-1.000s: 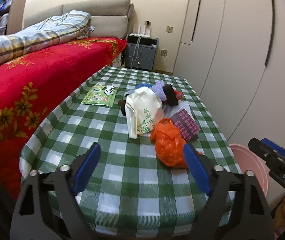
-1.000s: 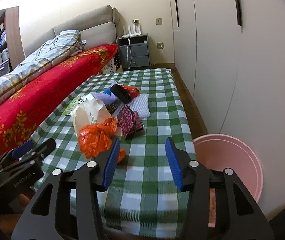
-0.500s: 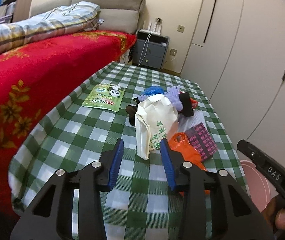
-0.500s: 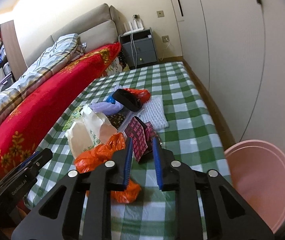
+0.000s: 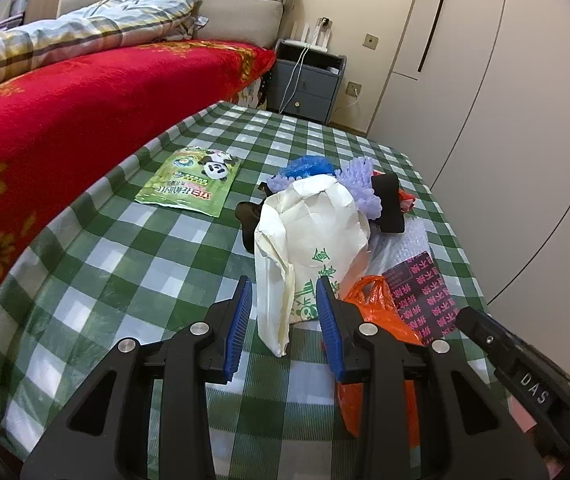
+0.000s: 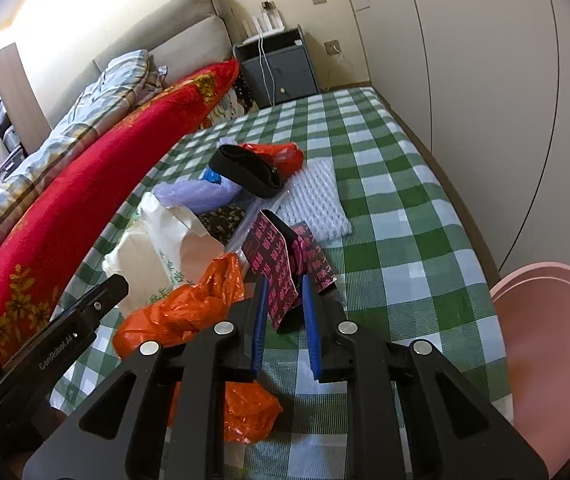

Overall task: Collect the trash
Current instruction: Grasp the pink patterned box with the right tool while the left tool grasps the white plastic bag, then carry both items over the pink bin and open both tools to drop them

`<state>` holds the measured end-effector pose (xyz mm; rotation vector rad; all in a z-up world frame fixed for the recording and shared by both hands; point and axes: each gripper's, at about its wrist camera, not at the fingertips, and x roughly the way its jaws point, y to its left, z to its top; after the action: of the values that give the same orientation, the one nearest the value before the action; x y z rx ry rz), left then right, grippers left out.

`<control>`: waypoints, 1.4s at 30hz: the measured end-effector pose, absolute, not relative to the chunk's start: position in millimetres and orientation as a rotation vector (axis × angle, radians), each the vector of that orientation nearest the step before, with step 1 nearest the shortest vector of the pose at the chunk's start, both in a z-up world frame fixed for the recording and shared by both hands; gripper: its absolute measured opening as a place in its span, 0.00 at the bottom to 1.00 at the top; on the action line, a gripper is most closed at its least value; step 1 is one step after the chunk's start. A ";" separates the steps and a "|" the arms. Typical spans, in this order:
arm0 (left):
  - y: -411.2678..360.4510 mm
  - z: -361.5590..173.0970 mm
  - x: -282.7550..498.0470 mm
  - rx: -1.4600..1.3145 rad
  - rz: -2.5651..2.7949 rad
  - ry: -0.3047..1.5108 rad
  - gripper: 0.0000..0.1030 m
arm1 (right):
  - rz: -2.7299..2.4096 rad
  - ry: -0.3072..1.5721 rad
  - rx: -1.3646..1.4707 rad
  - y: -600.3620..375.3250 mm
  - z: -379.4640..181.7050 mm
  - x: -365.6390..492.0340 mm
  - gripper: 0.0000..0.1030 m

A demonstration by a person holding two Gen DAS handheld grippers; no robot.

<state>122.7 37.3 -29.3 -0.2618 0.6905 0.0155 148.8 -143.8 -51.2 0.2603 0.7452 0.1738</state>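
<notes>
Blue-padded fingers (image 5: 241, 328) of the left gripper (image 5: 285, 322) stand a narrow gap apart on either side of the lower end of a cream paper bag (image 5: 309, 236); whether the pads actually touch the paper cannot be told. The right gripper (image 6: 283, 316) has its fingers (image 6: 260, 320) drawn nearly together around the near corner of a dark card with pink print (image 6: 275, 264), again with contact unclear.

Both work over a table under a green-and-white checked cloth (image 5: 125, 264). Just right of the paper bag lies a crumpled orange plastic bag (image 6: 183, 312), partly hidden behind the grippers. Beyond the paper bag the trash heap continues: a sheet of white bubble wrap (image 6: 317, 200), purple foam netting (image 5: 359, 184), something blue (image 5: 305, 168) mostly covered, a black folded band (image 6: 245, 168) and a red plastic bag (image 6: 277, 154). A dark patterned item under the paper bag is hard to make out. Left of the paper bag, apart from the heap, a green panda-printed packet (image 5: 191, 184) lies flat.

A pink bin (image 6: 549, 352) sits below the table's right edge, cut off by the frame; its contents cannot be seen.

Left of the table runs a bed with a red floral cover (image 5: 65, 112) and a folded plaid quilt (image 5: 85, 32). At the far end stands a grey nightstand (image 5: 309, 84) with cables, beside pale wardrobe doors (image 5: 505, 80).
</notes>
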 end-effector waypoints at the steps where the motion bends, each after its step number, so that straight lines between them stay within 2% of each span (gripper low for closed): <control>1: 36.8 -30.5 124.3 -0.263 0.015 0.693 0.28 | 0.175 0.751 0.260 -143.0 -53.2 150.5 0.14; 3: 37.0 -33.0 128.4 -0.269 0.015 0.701 0.25 | 0.178 0.760 0.253 -140.8 -54.7 152.9 0.08; 5: 37.2 -34.6 130.4 -0.272 0.015 0.708 0.17 | 0.190 0.763 0.250 -138.4 -55.6 154.5 0.03; 9: 37.3 -33.8 131.9 -0.261 0.019 0.713 0.05 | 0.197 0.756 0.243 -136.7 -54.7 154.6 0.02; 12: 40.5 -30.0 129.9 -0.257 0.040 0.706 0.02 | 0.206 0.744 0.232 -134.3 -50.4 152.7 0.01; 42: 39.6 34.9 52.6 -0.210 -0.021 0.528 0.01 | 0.110 0.519 0.121 -162.5 40.4 54.6 0.01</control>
<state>52.6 39.6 34.9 -0.2097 0.5279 -0.0210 54.6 -162.5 40.4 0.1211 0.5188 0.1099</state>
